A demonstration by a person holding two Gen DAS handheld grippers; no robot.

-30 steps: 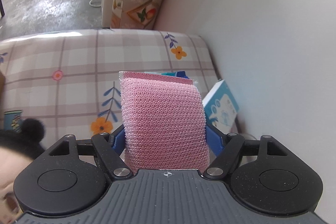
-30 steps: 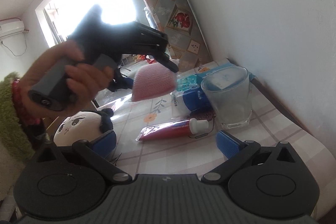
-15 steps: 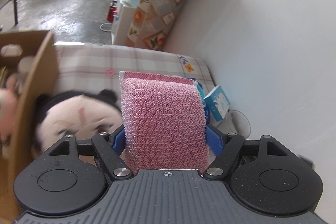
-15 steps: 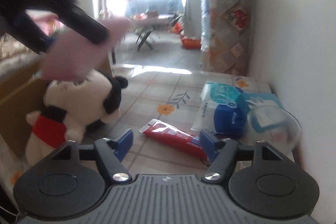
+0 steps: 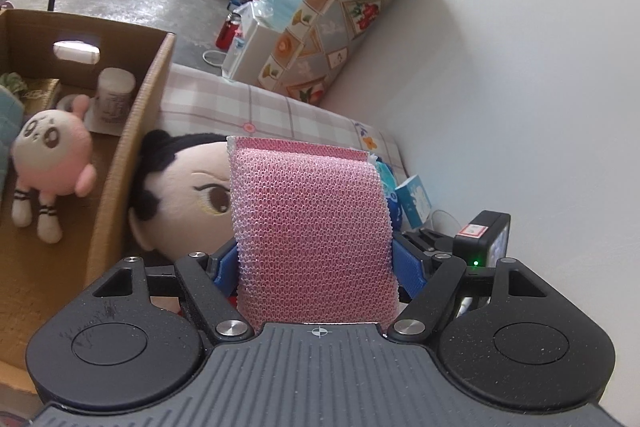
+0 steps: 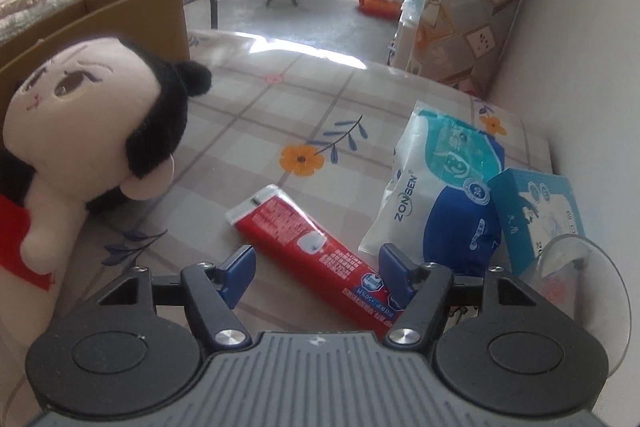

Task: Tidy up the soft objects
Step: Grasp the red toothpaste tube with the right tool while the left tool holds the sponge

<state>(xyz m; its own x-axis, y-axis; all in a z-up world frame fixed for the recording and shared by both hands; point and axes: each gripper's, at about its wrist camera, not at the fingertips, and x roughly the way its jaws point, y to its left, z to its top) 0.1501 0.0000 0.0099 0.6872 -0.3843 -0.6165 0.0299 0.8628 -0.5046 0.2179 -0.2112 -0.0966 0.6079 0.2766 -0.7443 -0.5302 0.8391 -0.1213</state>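
Note:
My left gripper [image 5: 316, 263] is shut on a pink mesh sponge [image 5: 308, 219], held upright above the table next to an open cardboard box [image 5: 132, 131]. A small pink plush [image 5: 52, 163] lies inside the box. A big-headed doll [image 5: 188, 187] with black hair lies beside the box wall, behind the sponge. My right gripper [image 6: 318, 267] hovers low over a red tube [image 6: 304, 247]; its jaws are opening and the tube lies between the fingers untouched. The same doll [image 6: 80, 115] lies to its left.
A wipes pack [image 6: 436, 195], a light blue carton [image 6: 536, 211] and a clear glass [image 6: 580, 279] crowd the table's right side by the white wall. The cardboard box [image 6: 132, 11] stands behind the doll. A white jar [image 5: 114, 95] stands in the box.
My left gripper carried the sponge left, from over the tablecloth to beside the box. My right gripper narrowed its jaws, rolled and came down over the red tube.

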